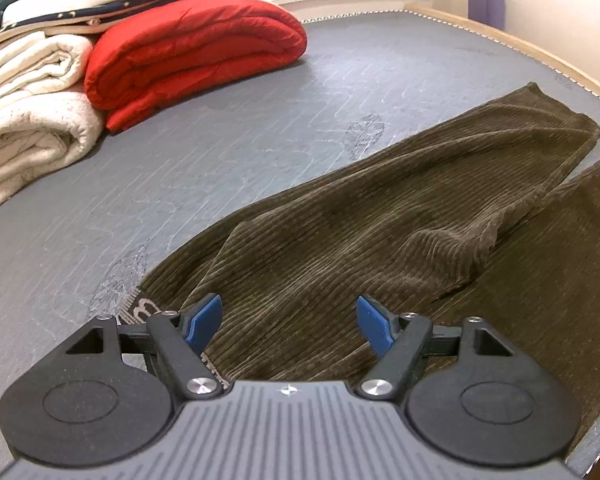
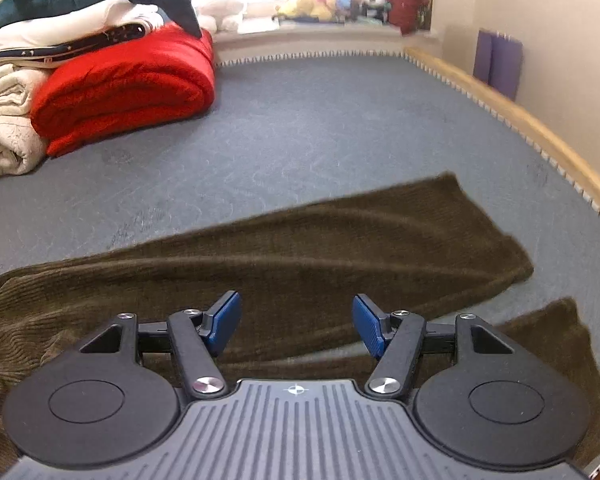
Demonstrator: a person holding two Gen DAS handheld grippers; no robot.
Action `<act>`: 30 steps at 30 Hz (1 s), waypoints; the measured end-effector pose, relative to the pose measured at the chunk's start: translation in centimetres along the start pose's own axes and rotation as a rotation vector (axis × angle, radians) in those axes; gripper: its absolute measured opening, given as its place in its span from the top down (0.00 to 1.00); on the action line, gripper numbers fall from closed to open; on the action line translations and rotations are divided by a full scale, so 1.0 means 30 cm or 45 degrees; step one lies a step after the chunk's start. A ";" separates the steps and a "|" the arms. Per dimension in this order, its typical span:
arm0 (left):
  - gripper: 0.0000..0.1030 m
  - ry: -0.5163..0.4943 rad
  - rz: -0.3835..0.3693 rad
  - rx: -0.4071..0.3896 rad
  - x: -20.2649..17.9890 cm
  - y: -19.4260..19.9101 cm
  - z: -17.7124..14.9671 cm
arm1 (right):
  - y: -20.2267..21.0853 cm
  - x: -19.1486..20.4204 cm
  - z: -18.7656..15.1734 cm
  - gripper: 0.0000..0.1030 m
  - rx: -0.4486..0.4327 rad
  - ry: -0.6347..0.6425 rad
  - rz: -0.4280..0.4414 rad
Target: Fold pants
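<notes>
The left gripper (image 1: 290,324) is spread wide with nothing in it, near the waistband, ready to grab. The right gripper (image 2: 296,326) is spread and empty too, over the legs. The brown pants (image 1: 380,240) lie flat on the grey bed (image 1: 220,140) so they can be folded.

A home bedroom: mattress (image 2: 320,128), folded red quilt (image 1: 192,52), plush toys (image 2: 320,4) on the windowsill.

Left tongs (image 1: 289,322) angled downward, jaws spread wide, right tongs (image 2: 296,322) angled downward, jaws apart, nothing gripped
</notes>
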State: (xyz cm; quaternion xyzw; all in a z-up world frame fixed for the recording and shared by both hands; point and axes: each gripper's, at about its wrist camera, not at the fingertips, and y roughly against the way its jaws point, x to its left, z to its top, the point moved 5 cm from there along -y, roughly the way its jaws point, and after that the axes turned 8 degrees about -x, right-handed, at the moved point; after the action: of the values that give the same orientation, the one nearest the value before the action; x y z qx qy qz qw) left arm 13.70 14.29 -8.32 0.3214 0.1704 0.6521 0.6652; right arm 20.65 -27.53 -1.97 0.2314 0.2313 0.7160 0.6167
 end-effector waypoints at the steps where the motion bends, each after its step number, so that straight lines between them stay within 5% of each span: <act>1: 0.23 -0.005 -0.002 -0.006 -0.002 0.001 0.001 | 0.010 0.006 0.010 0.38 -0.031 0.013 -0.003; 5: 0.26 0.001 -0.012 -0.018 0.002 0.008 0.004 | 0.043 0.030 0.040 0.39 -0.121 0.036 0.027; 15: 0.38 0.091 -0.035 -0.065 0.031 0.039 0.038 | 0.046 0.051 0.041 0.43 -0.135 0.033 0.045; 20: 0.43 0.132 -0.007 -0.069 0.053 0.032 0.061 | 0.049 0.077 0.050 0.57 -0.159 0.073 0.073; 26: 0.43 0.173 0.023 -0.091 0.069 0.020 0.100 | 0.067 0.130 0.060 0.57 -0.228 0.192 0.086; 30: 0.43 0.183 0.041 -0.120 0.069 0.014 0.130 | 0.078 0.149 0.080 0.41 -0.282 0.257 0.063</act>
State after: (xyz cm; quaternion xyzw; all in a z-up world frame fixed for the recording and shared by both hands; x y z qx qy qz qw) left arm 16.09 15.49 -4.78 0.2450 0.1816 0.6913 0.6551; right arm 19.71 -23.30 1.56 0.0942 0.2060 0.7717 0.5943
